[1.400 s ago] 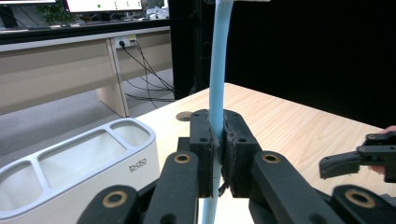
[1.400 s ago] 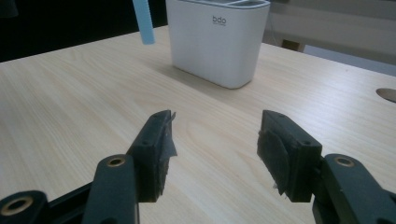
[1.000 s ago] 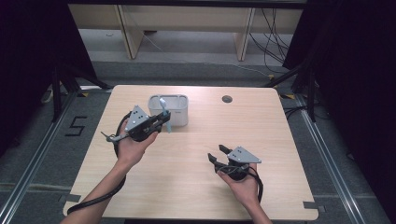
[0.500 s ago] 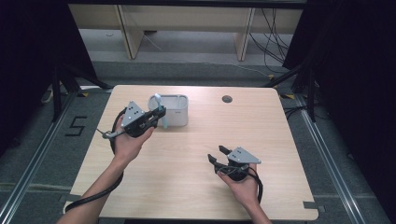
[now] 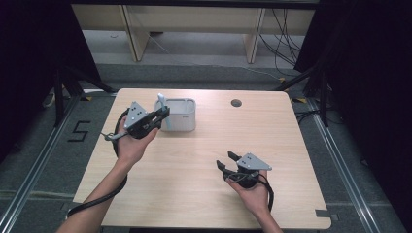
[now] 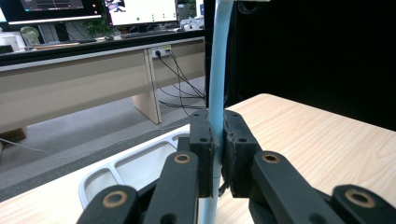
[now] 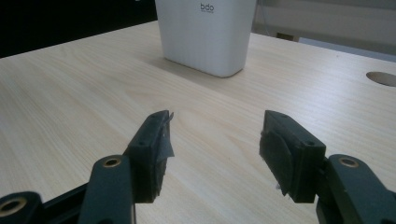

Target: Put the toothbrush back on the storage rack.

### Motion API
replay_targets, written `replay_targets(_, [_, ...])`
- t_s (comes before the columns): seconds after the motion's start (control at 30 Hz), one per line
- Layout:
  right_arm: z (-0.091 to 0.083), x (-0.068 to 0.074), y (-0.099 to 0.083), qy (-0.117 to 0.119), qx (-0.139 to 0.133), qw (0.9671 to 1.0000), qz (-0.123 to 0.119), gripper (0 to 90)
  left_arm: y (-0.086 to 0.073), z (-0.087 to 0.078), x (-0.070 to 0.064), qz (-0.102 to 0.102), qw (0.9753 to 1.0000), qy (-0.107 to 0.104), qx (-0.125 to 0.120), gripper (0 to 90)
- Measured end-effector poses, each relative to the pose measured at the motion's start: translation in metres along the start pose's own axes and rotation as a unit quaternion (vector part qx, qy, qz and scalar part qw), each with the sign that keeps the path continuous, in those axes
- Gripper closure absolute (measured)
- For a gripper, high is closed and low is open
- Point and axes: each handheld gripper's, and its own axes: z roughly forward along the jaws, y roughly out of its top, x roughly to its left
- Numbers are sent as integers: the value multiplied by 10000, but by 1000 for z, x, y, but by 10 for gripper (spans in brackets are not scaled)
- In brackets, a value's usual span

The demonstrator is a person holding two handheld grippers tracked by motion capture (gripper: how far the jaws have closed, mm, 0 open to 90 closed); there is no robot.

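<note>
My left gripper is shut on a thin light-blue stick that stands nearly upright at the left wall of a white container. In the left gripper view the stick rises between the closed pads, its lower end hidden behind the jaws, and the container's divided compartments lie just beyond. My right gripper rests low at the table's front right, open and holding nothing. In the right gripper view it faces the container across bare wood.
A round cable hole sits in the wooden table at the back, right of the container. Beyond the table's far edge are desk legs and cables on the floor. Dark curtains flank both sides.
My left gripper has shifted a little left and toward the table's far side, carrying the blue stick beside the container. The right gripper has stayed still.
</note>
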Motion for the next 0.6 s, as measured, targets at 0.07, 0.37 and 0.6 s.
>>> replay_targets(0.07, [1,0,-1,-2,-49,10000,-36,433,0,1,1,-6,10000,26,1,830])
replay_targets(0.37, [1,1,-1,30,-3,10000,74,433,1,1,6,9,10000,89,3,830])
replay_targets(0.6, [2,1,-1,29,-13,10000,55,434,4,1,10,19,9999,129,-9,830])
